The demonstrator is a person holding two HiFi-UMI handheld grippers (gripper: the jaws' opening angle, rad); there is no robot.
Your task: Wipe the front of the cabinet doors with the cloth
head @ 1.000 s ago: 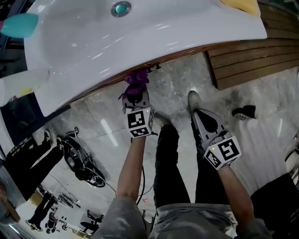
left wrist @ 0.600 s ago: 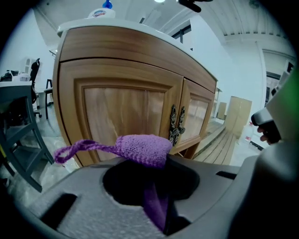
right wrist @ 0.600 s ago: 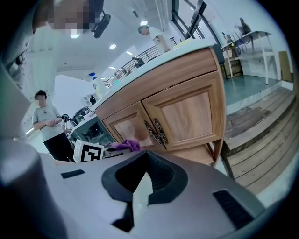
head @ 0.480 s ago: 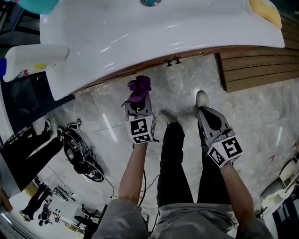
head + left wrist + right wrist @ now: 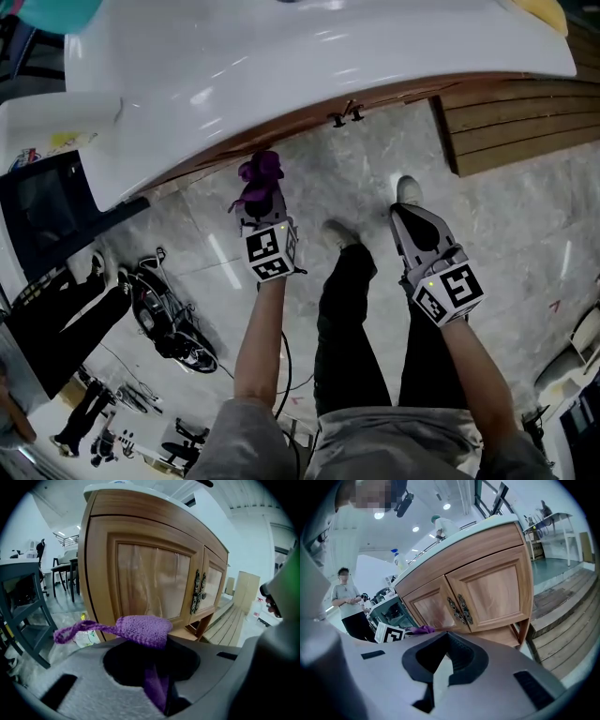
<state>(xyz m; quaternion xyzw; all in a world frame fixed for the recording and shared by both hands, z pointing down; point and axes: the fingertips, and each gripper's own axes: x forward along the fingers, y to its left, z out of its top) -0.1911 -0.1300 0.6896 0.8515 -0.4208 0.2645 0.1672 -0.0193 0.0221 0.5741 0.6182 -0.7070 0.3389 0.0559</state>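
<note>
Left gripper [image 5: 261, 199] is clamped on the purple cloth [image 5: 140, 629], w/ a loose tail trailing off to the left. It's held low & near the left cabinet door [image 5: 150, 590], but no view shows cloth touching wood. Right gripper [image 5: 419, 234] has its jaws together w/ nothing in them, off by the person's leg & aimed roughly at the handles [image 5: 460, 609]. Wiping prob. not begun or barely started: no streaks or wet marks show any panel as done, so the left door & the right door [image 5: 213, 585] both look left to do.
</note>
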